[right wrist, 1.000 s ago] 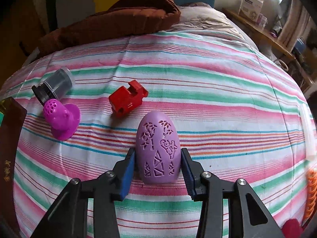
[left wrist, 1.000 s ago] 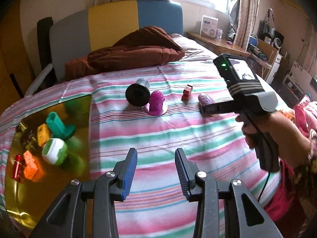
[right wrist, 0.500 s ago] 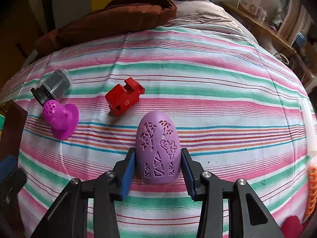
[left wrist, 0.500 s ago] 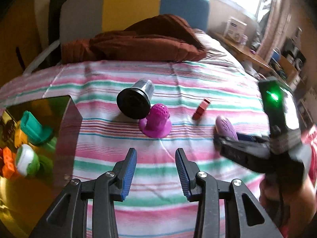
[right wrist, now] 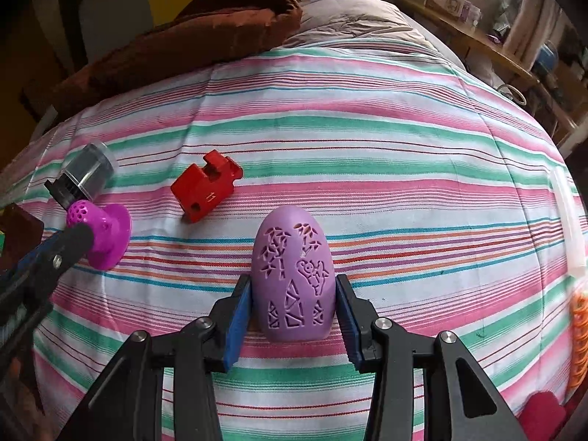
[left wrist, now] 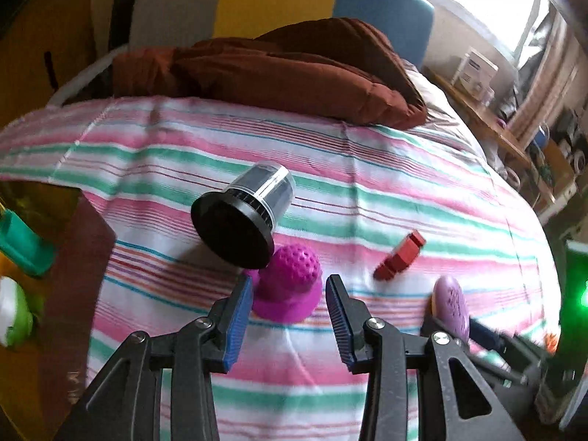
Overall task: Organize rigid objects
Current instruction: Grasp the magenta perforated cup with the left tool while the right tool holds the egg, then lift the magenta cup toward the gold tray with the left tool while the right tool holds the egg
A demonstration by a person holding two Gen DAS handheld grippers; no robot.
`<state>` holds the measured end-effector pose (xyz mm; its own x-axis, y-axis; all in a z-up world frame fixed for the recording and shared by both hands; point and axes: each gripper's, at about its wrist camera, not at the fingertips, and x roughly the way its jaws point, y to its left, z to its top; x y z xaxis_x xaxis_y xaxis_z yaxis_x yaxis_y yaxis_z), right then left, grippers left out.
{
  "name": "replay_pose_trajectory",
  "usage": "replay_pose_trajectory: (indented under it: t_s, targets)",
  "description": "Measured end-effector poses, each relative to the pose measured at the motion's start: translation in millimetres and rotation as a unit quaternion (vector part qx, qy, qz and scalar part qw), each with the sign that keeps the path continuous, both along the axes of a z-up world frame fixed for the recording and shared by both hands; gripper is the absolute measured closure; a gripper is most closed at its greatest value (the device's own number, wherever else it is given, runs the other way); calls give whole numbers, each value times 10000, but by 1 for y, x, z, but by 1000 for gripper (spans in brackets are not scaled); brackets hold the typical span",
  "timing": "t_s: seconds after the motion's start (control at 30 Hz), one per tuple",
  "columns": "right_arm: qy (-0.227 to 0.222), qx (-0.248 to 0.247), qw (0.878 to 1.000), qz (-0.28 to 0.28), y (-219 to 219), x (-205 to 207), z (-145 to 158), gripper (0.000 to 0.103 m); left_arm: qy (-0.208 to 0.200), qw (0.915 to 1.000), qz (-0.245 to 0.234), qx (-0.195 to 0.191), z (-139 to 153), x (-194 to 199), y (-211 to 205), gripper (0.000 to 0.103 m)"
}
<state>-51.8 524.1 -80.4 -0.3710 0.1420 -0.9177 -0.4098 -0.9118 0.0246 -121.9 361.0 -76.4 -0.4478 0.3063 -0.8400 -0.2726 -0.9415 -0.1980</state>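
Observation:
A magenta dotted dome with a flared base [left wrist: 290,286] stands on the striped bedspread. My left gripper [left wrist: 288,294] is open, its blue pads on either side of the dome, not closed on it. A black-capped clear jar [left wrist: 244,217] lies on its side just behind the dome. A red block [left wrist: 398,257] lies to the right. My right gripper [right wrist: 292,301] is shut on a lilac egg-shaped shell with cut-out patterns [right wrist: 294,275], which rests on the bedspread. The dome [right wrist: 103,231], jar [right wrist: 82,176] and red block [right wrist: 205,191] also show in the right wrist view.
A shiny gold tray [left wrist: 66,294] at the left holds a teal piece [left wrist: 22,242], a green-and-white piece [left wrist: 13,312] and other small toys. A brown quilt [left wrist: 275,70] lies at the bed's far end. A desk with boxes stands at the right.
My left gripper has moved forward and right until its open jaws straddle the magenta dome. My right gripper has stayed shut on the lilac shell in the same spot.

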Motion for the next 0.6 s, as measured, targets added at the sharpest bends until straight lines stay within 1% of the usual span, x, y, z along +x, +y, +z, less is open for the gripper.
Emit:
replay_pose_trajectory:
  t_s: [0.03,0.13,0.23,0.27,0.43,0.6]
  targets:
    - [2,-14,10000,-8,0,0,0,58,-43,10000,1,47,-2,-3,1,62]
    - [20,-102,9999,-45,2,-1,-1,58,-34,10000,74,-48,-8,-10,6,62]
    - [44,-171,9998,-74,4,1,-1,58,-15,10000,5,19,-14,-15,7,62]
    - [50,-184,9998,-82,4,1,-1,58,-28,10000,-29,35,-17,-17,7,64]
    - [43,-167,9998,-71,5,-1,-3,58,331,9989,-280,156,-21,-2,-4,64]
    - [43,-146,9999,-61,4,-1,-3,58,622,9963,-487,334,-23,24,-25,64]
